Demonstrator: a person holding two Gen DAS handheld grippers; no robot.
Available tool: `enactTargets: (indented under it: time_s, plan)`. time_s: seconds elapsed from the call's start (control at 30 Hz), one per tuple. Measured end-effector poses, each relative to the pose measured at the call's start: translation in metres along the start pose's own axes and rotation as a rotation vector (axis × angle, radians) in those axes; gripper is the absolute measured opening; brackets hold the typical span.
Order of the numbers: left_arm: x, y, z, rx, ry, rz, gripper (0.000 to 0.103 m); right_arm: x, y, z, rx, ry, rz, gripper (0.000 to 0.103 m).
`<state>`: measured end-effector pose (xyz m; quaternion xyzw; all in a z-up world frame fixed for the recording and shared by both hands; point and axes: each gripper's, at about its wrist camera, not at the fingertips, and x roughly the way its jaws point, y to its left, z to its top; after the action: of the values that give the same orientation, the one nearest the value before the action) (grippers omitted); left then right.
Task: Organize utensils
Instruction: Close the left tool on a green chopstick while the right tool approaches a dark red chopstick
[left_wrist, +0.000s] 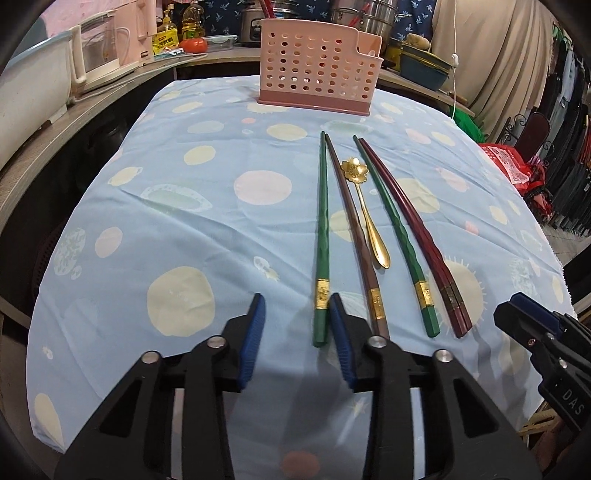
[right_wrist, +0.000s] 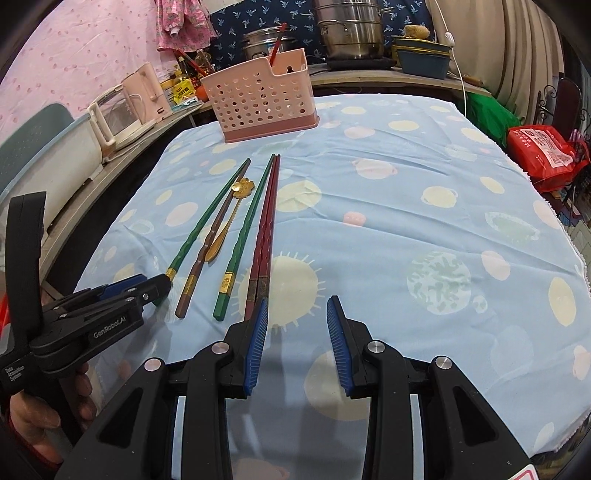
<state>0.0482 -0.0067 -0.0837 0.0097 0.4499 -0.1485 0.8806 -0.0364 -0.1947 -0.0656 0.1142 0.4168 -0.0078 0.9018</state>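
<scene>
Several chopsticks lie side by side on the blue dotted tablecloth (left_wrist: 166, 192): a green one (left_wrist: 321, 236), a brown one (left_wrist: 354, 236), a second green one (left_wrist: 395, 236) and a dark red pair (left_wrist: 417, 236). A gold flower-bowl spoon (left_wrist: 365, 210) lies between them. A pink perforated utensil holder (left_wrist: 314, 74) stands at the far edge. My left gripper (left_wrist: 297, 306) is open, low over the cloth, just left of the first green chopstick's near end. My right gripper (right_wrist: 297, 306) is open, just right of the red pair's (right_wrist: 264, 236) near ends.
A counter (left_wrist: 110, 85) runs along the left and back with a kettle (left_wrist: 99, 51), oil bottles, a tomato, steel pots (right_wrist: 351, 29) and a blue basin (right_wrist: 424, 59). A red bag (right_wrist: 543, 151) sits off the table's right edge. Clothes hang at far right.
</scene>
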Motion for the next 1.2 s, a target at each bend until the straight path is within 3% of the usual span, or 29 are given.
enactTargets:
  time_s: [0.13,1.2]
  plan:
    - [0.001,0.004,0.001,-0.015,0.000,-0.008,0.011,0.003,0.002,-0.001,-0.007,0.007,0.003,0.033]
    - [0.003,0.006,0.001,-0.032,-0.005,-0.017,0.010,0.033,0.022,0.008,-0.078,0.025,-0.010,0.032]
